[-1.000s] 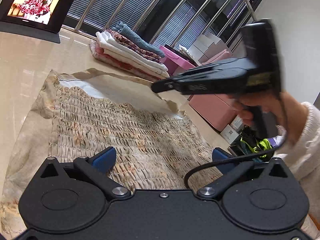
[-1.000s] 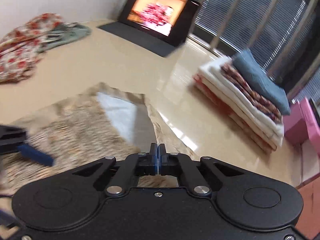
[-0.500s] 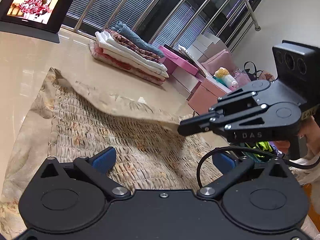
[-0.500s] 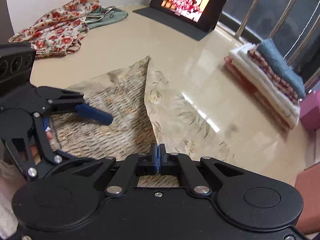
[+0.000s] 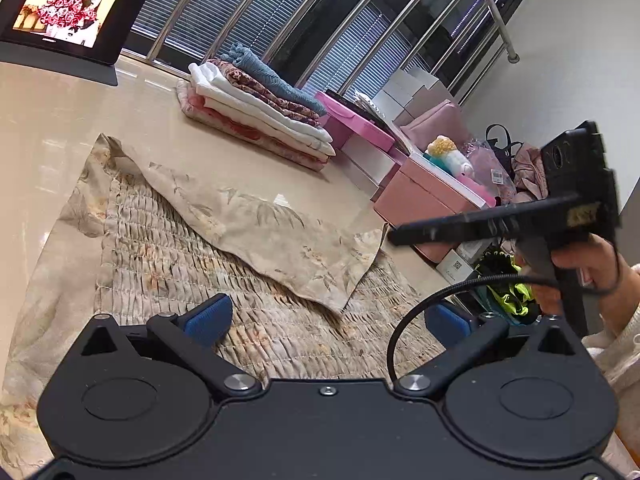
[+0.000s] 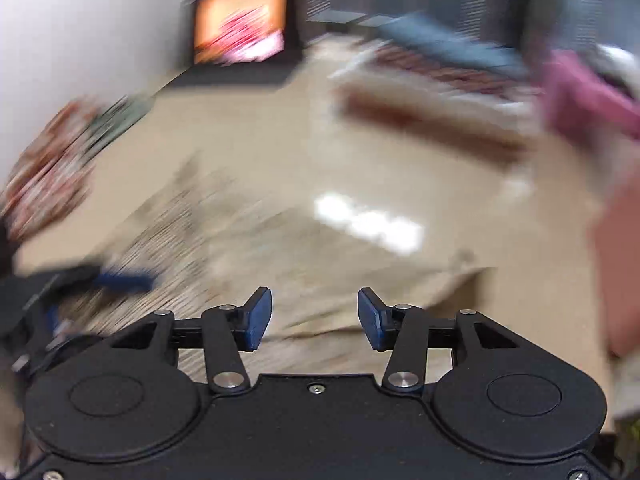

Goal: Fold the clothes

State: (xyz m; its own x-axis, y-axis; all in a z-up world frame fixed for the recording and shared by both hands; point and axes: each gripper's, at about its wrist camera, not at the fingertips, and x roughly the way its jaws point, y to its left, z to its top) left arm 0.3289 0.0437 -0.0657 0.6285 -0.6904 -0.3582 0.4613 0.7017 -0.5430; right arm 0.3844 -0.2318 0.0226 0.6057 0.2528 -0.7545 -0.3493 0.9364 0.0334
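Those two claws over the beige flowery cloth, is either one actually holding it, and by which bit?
Neither. The right claw is opening, clear of the cloth. The left claw is open above it.

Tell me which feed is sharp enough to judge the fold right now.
Left wrist view: sharp; folded beige garment readable, only the fisheye bends the railing. Right wrist view: heavy motion smear; just its own tongs crisp, opening with nothing between them, plus glare on the table.

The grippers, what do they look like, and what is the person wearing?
Both are black plastic tools. The left gripper and the right gripper have blue fingertip pads and silver screws. A black cable loops off one. The sleeve is cream knit.
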